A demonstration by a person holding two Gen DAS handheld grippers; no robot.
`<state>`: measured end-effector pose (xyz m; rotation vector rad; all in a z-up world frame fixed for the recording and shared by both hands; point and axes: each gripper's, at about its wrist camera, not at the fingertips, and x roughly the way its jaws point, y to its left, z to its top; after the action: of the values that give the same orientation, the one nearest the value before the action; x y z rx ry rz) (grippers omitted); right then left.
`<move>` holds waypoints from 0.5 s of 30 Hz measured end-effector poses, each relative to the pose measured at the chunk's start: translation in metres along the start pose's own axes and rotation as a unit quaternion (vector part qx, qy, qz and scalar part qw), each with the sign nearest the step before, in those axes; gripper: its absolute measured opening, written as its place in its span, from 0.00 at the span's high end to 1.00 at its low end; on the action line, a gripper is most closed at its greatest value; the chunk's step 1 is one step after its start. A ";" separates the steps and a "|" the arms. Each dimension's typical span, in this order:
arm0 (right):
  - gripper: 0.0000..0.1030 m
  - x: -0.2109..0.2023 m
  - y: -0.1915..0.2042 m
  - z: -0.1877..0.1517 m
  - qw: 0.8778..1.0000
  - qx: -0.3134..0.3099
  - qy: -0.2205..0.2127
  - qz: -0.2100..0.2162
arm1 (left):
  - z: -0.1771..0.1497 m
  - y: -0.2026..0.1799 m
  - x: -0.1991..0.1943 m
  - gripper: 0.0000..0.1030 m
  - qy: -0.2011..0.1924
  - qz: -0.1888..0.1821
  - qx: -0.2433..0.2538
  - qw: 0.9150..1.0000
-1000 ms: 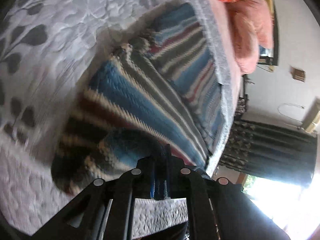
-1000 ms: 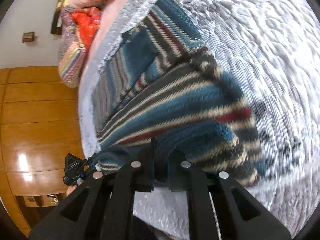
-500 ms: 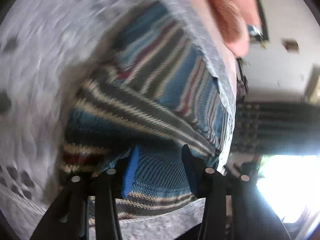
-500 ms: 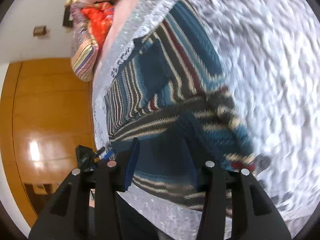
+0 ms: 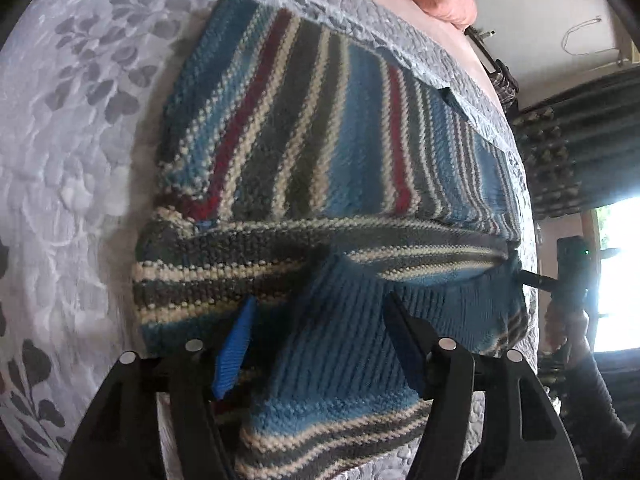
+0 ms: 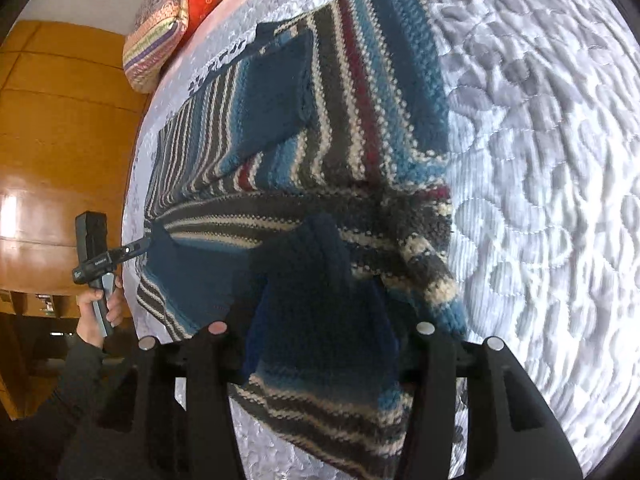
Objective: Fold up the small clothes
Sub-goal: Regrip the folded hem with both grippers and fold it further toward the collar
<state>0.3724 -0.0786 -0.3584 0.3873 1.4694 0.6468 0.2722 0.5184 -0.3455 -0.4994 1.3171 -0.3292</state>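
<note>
**Both claws wide over the folded striped sweater**

So the blue, grey, cream and red striped knitted sweater (image 5: 320, 140) lay on the pale grey quilted bedspread (image 5: 80, 160) of the bed, its near part doubled over the rest. Left claw (image 5: 320, 344) was spread wide, gripping nothing, blue-padded fingers (image 5: 234, 348) just above the knit. Right claw (image 6: 320, 332) was wide apart too, hovering over the dark blue fold. In the right wrist view a hand (image 6: 98, 312) held the other tool's handle off the bed's edge
</note>
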 end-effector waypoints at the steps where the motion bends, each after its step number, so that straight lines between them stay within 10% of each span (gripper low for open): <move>1: 0.53 0.001 0.001 0.000 1.000 -0.004 -0.001 -0.001 | 0.000 -0.001 0.001 0.38 -0.001 0.001 0.006 1.000; 3: 0.72 0.003 0.004 -0.001 1.000 -0.012 -0.006 -0.006 | -0.001 -0.008 0.001 0.61 -0.010 0.015 0.027 0.999; 4: 0.79 0.004 0.008 -0.001 1.000 -0.020 -0.011 -0.014 | -0.002 -0.008 0.003 0.92 -0.006 0.013 0.027 1.000; 15: 0.93 -0.043 0.048 -0.033 0.991 -0.071 -0.110 -0.026 | -0.041 -0.031 -0.068 0.92 -0.127 -0.047 0.050 0.990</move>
<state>0.3328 -0.0722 -0.2981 0.2998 1.2124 0.6420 0.2180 0.5195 -0.2800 -0.5020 1.0273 -0.3956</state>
